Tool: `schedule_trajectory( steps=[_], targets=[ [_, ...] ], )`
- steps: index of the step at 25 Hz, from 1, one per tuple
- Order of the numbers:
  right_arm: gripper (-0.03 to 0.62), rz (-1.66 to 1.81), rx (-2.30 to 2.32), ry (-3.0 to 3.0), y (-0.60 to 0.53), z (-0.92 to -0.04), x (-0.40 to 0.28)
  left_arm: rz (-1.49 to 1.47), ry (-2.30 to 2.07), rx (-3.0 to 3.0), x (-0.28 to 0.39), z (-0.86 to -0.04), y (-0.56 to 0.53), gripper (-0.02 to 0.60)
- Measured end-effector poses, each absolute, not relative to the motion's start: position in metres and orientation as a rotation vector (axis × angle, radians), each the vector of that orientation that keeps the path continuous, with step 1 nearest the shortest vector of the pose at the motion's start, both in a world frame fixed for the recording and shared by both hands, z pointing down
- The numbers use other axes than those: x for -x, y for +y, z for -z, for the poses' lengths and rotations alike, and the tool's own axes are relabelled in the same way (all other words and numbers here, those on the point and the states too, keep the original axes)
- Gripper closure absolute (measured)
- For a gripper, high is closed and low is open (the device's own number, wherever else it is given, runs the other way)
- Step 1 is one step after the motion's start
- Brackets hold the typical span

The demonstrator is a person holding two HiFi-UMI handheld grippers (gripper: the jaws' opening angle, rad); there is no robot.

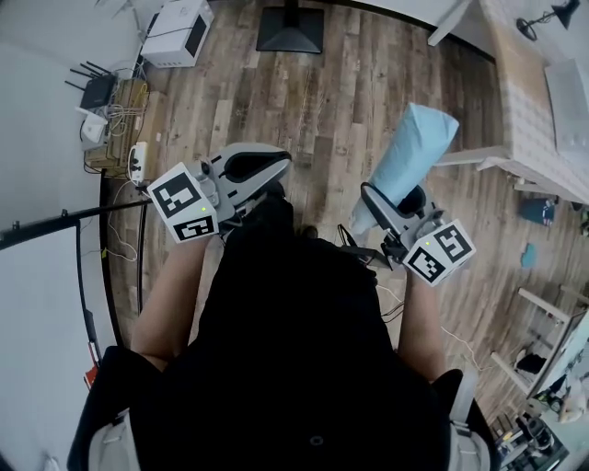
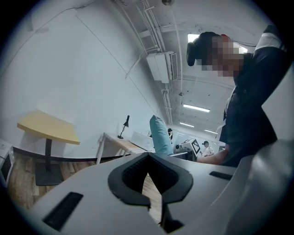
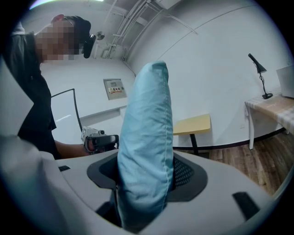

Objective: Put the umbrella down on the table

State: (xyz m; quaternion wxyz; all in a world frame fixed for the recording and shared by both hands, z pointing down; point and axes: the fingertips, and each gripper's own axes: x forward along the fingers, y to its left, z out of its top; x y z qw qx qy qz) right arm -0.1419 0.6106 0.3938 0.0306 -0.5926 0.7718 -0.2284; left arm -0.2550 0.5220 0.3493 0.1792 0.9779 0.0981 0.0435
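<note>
Between right gripper (image 3: 146, 193) jaws, blue umbrella (image 3: 147, 128), its lower end hidden

- An office-like workroom: plank floor (image 1: 368, 92), a white desk (image 1: 538, 120) carrying a black desk lamp (image 1: 543, 20).
- Across the floor from the desk, a router (image 1: 97, 90) and power strip (image 1: 138, 161) by the wall.
- Strip lights (image 2: 196, 108) overhead.

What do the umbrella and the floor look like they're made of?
The umbrella looks like soft, matte light-blue fabric: a stitched seam and gentle folds show. The floor looks like wood or wood-look planks, with mixed brown tones and grain; which is unclear.
</note>
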Motion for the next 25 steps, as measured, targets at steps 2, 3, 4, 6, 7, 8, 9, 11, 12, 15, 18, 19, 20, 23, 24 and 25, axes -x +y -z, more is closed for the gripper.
schedule_trajectory(
  steps=[2, 3, 4, 6, 7, 8, 9, 11, 12, 15, 18, 19, 20, 23, 24, 25],
  targets=[
    [0.316, 0.732, 1.828, 2.395, 0.582, -0.394, 0.134, -0.125, 0.262, -2.753, 0.249, -0.353, 0.491, 0.577],
    [0.316, 0.745, 1.829, 2.406, 0.567, -0.394, 0.132, -0.130, 0.256, -2.750, 0.246, -0.355, 0.475, 0.577],
    [0.316, 0.757, 1.827, 2.419, 0.550, -0.395, 0.131, -0.138, 0.251, -2.751, 0.245, -0.357, 0.459, 0.577],
    [0.316, 0.781, 1.813, 2.443, 0.518, -0.396, 0.133, -0.156, 0.242, -2.760, 0.248, -0.361, 0.429, 0.577],
    [0.316, 0.792, 1.806, 2.452, 0.503, -0.397, 0.135, -0.159, 0.236, -2.765, 0.251, -0.362, 0.414, 0.577],
    [0.316, 0.802, 1.802, 2.461, 0.489, -0.398, 0.137, -0.154, 0.230, -2.767, 0.254, -0.363, 0.401, 0.577],
    [0.316, 0.812, 1.803, 2.469, 0.476, -0.398, 0.138, -0.143, 0.223, -2.765, 0.257, -0.363, 0.388, 0.577],
    [0.316, 0.827, 1.808, 2.481, 0.452, -0.397, 0.141, -0.111, 0.213, -2.750, 0.264, -0.364, 0.364, 0.577],
    [0.316, 0.828, 1.811, 2.484, 0.441, -0.394, 0.142, -0.099, 0.212, -2.741, 0.267, -0.365, 0.354, 0.577],
    [0.316, 0.784, 1.835, 2.498, 0.416, -0.383, 0.146, -0.073, 0.230, -2.717, 0.273, -0.368, 0.332, 0.577],
    [0.316, 0.740, 1.859, 2.516, 0.396, -0.376, 0.146, -0.050, 0.243, -2.703, 0.271, -0.371, 0.315, 0.577],
    [0.316, 0.736, 1.859, 2.520, 0.392, -0.374, 0.144, -0.042, 0.244, -2.701, 0.268, -0.370, 0.310, 0.577],
    [0.316, 0.734, 1.858, 2.523, 0.387, -0.373, 0.141, -0.034, 0.246, -2.700, 0.265, -0.370, 0.305, 0.577],
    [0.316, 0.737, 1.861, 2.534, 0.376, -0.376, 0.131, -0.027, 0.251, -2.704, 0.254, -0.369, 0.295, 0.577],
    [0.316, 0.741, 1.860, 2.534, 0.373, -0.378, 0.127, -0.028, 0.250, -2.706, 0.250, -0.369, 0.292, 0.577],
    [0.316, 0.745, 1.855, 2.533, 0.369, -0.379, 0.123, -0.030, 0.247, -2.708, 0.246, -0.370, 0.288, 0.577]
  ],
)
